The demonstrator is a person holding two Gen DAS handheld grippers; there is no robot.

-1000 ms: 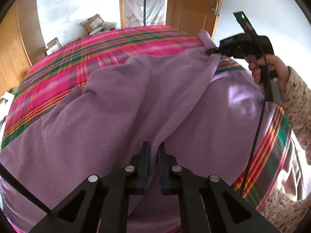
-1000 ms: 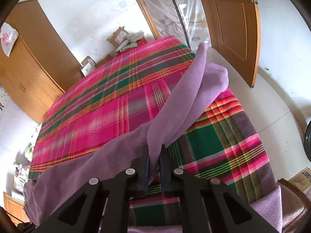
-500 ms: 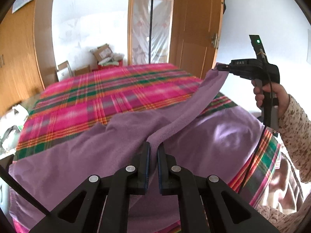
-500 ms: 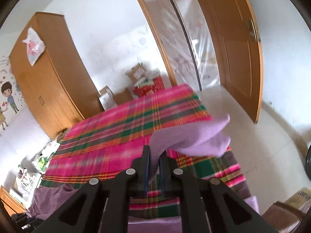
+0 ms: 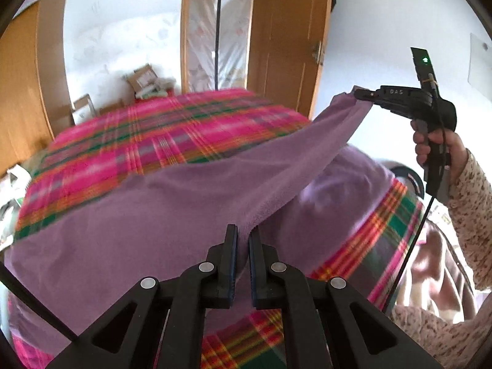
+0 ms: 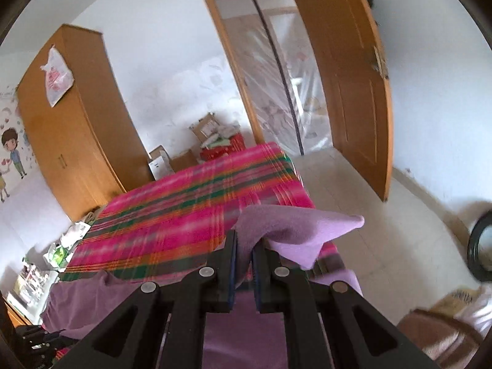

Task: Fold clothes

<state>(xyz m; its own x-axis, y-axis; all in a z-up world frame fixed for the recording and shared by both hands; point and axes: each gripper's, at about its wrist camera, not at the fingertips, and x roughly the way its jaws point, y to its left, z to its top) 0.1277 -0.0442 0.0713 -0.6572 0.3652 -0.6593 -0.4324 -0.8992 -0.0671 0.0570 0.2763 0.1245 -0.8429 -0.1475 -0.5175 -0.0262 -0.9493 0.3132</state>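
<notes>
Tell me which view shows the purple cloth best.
The left wrist view: the purple cloth spreads over the plaid bed, lifted between the left claw and right claw. The right wrist view shows only its pinched corner and a dim patch below.

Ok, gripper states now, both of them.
Left gripper: closed on the purple garment.
Right gripper: closed on the same garment's raised corner.
</notes>
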